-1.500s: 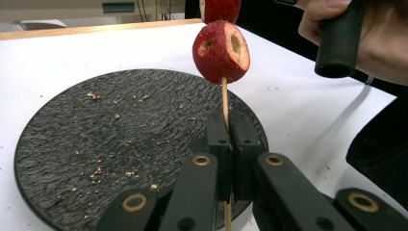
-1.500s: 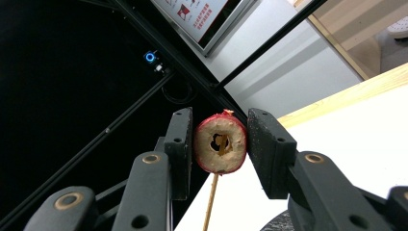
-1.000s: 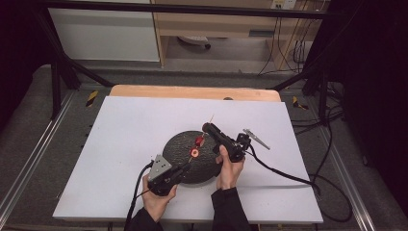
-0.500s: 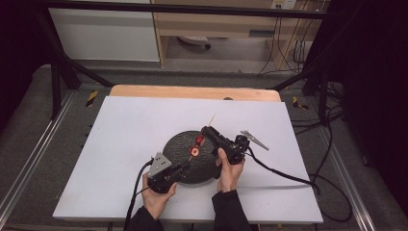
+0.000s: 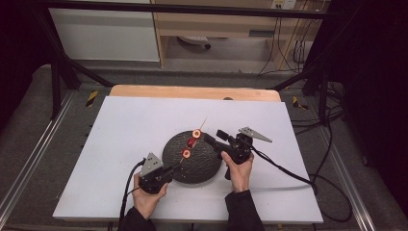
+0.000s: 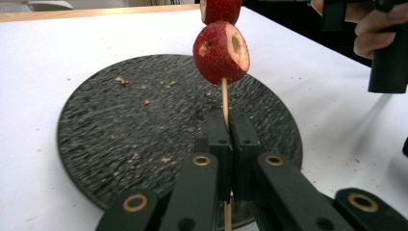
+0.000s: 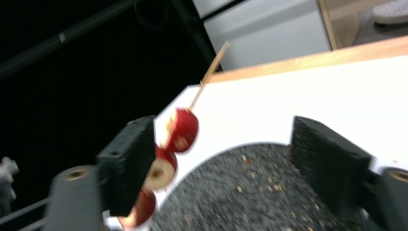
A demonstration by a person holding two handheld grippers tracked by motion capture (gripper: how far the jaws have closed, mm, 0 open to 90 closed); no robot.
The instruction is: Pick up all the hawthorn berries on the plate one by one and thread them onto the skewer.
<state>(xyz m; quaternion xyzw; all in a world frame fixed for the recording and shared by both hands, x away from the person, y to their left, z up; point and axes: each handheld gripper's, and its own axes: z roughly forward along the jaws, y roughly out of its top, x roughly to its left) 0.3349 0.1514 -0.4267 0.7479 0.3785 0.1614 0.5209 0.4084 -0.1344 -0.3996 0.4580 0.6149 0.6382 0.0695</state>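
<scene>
Two fruit slices [image 6: 221, 52] showed close in my left gripper view, my left tongs [image 6: 230, 129] clamped on their skewer [image 6: 224, 103], my right tongs [image 7: 226, 163] wide apart.

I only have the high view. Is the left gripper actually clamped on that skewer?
Observer: Yes. In the left gripper view its jaws are shut on the skewer, just below the lowest fruit piece.
Operator: And the right gripper?
Observer: The right gripper is open, jaws wide apart, gripping nothing.
Operator: Anything on the plate?
Observer: Just scattered crumbs on the plate; the fruit is held above it.
</scene>
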